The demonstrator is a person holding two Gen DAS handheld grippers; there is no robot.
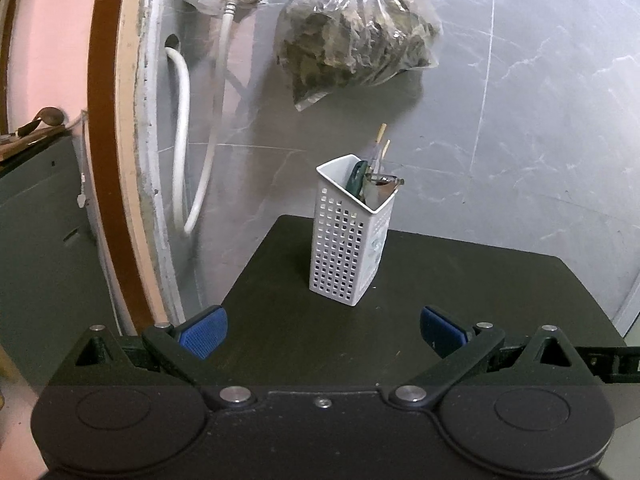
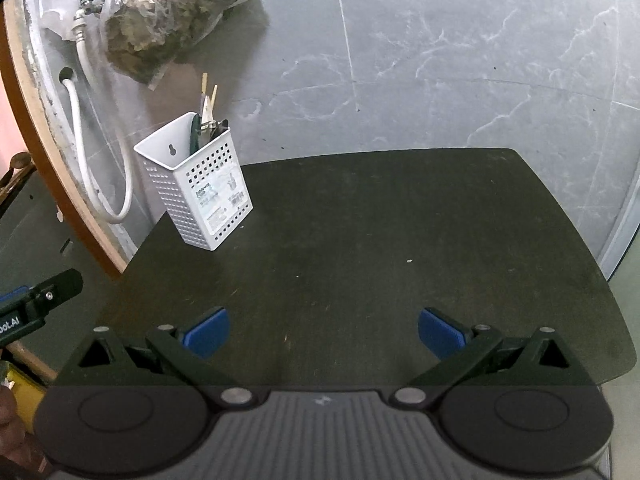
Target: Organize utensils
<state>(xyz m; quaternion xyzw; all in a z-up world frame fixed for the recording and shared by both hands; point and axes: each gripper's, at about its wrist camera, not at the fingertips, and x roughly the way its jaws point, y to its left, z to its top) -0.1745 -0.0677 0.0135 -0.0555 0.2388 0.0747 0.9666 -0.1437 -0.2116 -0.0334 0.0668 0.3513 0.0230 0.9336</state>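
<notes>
Dim, soft shadows, fisheye-warped edges.

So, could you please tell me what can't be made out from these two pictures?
- Utensils in the white holder: left wrist view, its wall hides all but the tops.
- Label on the holder: right wrist view, print too small to read.
- Left gripper: right wrist view, cut off by the left edge.
- Bag on the wall: contents blurred by crinkled plastic.
</notes>
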